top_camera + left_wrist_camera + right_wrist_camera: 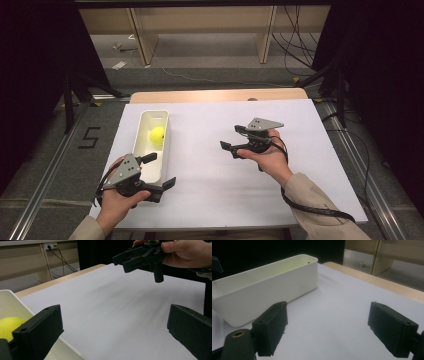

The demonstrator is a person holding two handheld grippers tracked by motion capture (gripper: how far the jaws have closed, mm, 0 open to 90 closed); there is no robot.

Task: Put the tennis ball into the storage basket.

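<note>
1. I see the yellow ball (157, 135) lying inside the white bin (165, 152), in the upper half of it, left of centre in the high view. I judge it has been set there so it cannot roll across the table (215, 195).
2. My left gripper (161, 173) sits at the lower left of that view with its jaws apart and nothing between them. One jaw reaches over the bin's near end and the other lies outside its wall, so I read it as steadying or bracketing the bin; whether a jaw actually touches the rim I cannot tell.
3. In the left gripper view the ball shows at the lower left edge, just behind the left jaw, not between the jaws.
4. My right gripper (231, 139) hovers right of centre, well apart from the bin, jaws apart and empty, pointing left toward it.
5. In the right gripper view the bin fills the upper left, beyond the jaws; the ball is hidden by its wall.
</note>
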